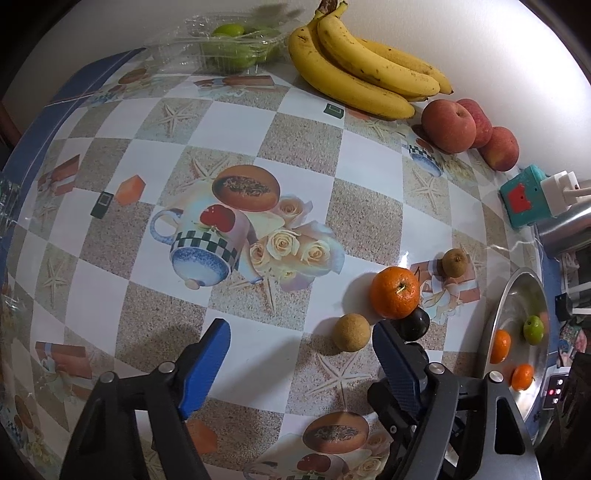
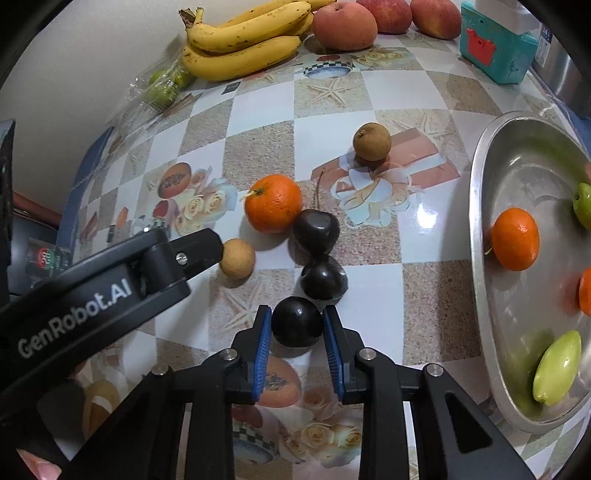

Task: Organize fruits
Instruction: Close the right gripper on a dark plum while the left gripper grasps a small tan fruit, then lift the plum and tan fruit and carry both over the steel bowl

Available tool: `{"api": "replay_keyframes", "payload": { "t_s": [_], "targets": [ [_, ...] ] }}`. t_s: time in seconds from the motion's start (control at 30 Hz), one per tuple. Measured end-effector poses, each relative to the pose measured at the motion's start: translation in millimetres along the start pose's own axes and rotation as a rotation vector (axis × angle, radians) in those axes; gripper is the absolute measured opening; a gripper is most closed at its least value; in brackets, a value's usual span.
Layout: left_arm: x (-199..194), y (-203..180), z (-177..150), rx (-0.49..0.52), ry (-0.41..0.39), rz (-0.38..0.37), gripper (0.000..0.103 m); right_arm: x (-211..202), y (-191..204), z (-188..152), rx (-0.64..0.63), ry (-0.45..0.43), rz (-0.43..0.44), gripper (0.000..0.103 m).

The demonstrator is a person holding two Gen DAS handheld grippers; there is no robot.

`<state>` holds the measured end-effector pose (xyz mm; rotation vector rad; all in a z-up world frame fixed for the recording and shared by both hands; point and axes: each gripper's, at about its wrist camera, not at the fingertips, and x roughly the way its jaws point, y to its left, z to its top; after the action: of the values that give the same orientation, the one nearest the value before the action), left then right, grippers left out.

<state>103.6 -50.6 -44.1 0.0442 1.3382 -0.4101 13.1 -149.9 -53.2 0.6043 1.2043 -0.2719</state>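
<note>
Nearest me, my right gripper [image 2: 297,326] is clamped on a dark cherry [image 2: 296,321], both blue pads against its sides, fruit still on the table [image 2: 369,240] w/ its shadow under it, not yet lifted by my read. My left gripper [image 1: 301,354] stands wide w/ nothing between the pads, right fingertip just beside a tan longan [image 1: 351,332] at near left. Just past my grip: two more cherries [image 2: 319,254] touching each other, the farther one against an orange [image 2: 273,204]. A browner longan [image 2: 372,141] sits farther off, apart from the rest. At right, the steel tray [image 2: 480,236] already holds two oranges and two green fruits, so sorting is underway, roughly half done, I'd judge: six small pieces still out. Far edge: bananas [image 2: 243,40], three apples [image 2: 345,26], a clear box of green fruit [image 1: 229,44] untouched.
</note>
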Motion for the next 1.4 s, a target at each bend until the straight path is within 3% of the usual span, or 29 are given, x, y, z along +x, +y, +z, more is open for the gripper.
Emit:
{"api": "replay_keyframes", "payload": {
  "t_s": [0.33,0.73,1.1,1.4],
  "targets": [
    [-2,4,-1,-0.023,0.001,-0.03,0.078,-31,-3,3,0.026,-0.066,0.002,0.029],
    [8,-17,-4,0.025,0.033,-0.097,0.044,-44,-27,7,0.098,-0.099,-0.021,0.029],
    [15,-22,-2,0.045,0.035,-0.115,0.024,-47,-30,8,0.103,-0.104,-0.011,0.029],
    [18,-24,-2,0.05,0.035,-0.112,0.024,-51,-33,8,0.117,-0.113,0.003,0.029]
  ]
}}
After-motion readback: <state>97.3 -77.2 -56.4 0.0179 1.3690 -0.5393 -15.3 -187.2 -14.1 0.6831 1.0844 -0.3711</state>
